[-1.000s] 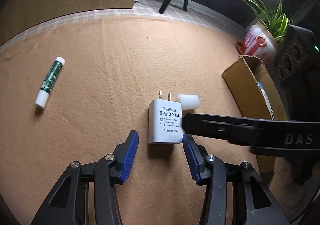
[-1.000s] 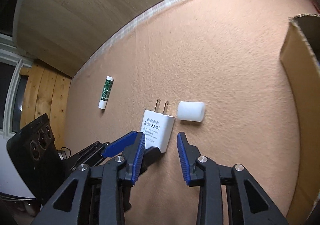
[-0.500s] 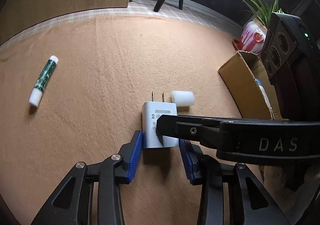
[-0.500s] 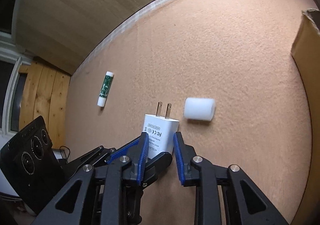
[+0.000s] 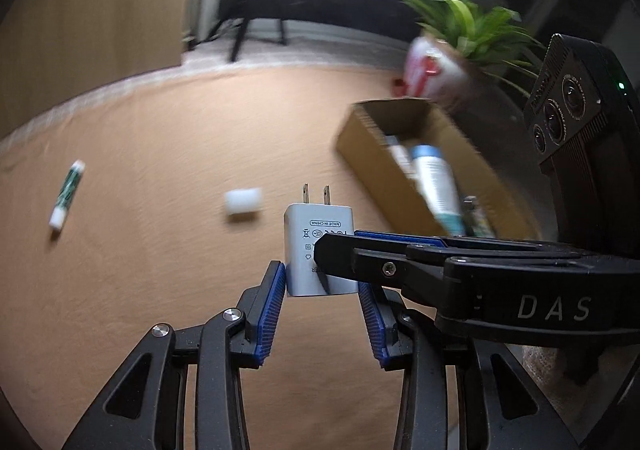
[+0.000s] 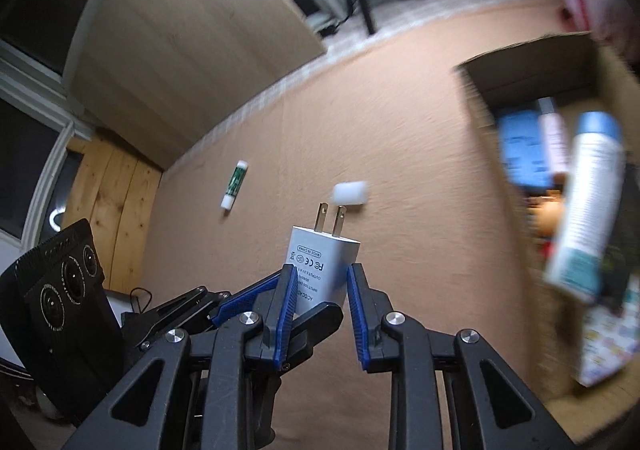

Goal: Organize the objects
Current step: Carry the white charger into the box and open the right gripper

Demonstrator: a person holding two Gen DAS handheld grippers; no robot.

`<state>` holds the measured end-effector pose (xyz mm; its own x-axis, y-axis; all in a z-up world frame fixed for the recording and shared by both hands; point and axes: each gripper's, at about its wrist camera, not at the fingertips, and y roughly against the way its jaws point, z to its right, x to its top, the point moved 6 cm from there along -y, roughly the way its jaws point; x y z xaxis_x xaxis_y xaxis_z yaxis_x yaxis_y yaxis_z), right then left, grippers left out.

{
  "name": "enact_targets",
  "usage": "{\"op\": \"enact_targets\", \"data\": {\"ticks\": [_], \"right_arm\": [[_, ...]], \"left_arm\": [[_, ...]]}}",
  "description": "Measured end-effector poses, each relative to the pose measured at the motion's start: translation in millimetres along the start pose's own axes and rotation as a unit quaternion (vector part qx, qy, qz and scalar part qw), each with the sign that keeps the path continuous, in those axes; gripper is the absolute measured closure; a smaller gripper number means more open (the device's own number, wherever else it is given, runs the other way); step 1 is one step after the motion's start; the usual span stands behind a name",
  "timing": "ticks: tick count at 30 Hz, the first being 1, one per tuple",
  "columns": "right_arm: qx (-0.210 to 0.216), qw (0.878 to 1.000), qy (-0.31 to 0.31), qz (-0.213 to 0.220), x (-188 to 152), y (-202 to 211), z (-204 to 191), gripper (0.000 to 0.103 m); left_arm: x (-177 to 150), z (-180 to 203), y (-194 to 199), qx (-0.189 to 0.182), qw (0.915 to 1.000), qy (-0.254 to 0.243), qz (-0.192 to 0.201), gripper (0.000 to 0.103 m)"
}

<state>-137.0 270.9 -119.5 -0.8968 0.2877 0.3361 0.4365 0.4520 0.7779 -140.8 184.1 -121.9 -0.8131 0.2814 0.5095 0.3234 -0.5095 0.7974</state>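
Charger (image 5: 316,250) pinched by both grippers, prongs up
Left gripper (image 5: 322,282) and right gripper (image 6: 320,292) both clamp it; label reads "MADE IN CHINA", right gripper's arm says "DAS".

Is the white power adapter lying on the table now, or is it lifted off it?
Lifted. The white power adapter hangs above the orange table, prongs pointing away, clamped by both the left gripper and the right gripper.

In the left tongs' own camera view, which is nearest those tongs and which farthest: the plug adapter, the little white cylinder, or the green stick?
1. Plug adapter: gripped in the left tongs.
2. White cylinder: on the mat, just ahead-left.
3. Green stick: far left on the mat.
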Motion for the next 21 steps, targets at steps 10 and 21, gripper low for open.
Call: {"op": "enact_targets", "data": {"ticks": [10,21], "right_arm": [[-0.032,0.996,-0.062,0.058,-16,74,77,0.079],[-0.054,0.988,-0.117,0.084,-26,111,147,0.080]], "left_arm": [[10,105,-24,-0.057,0.9949,-0.082,-0.015,0.062],[11,183,-69,-0.093,0.9873,-0.121,-0.044,0.062]]}}
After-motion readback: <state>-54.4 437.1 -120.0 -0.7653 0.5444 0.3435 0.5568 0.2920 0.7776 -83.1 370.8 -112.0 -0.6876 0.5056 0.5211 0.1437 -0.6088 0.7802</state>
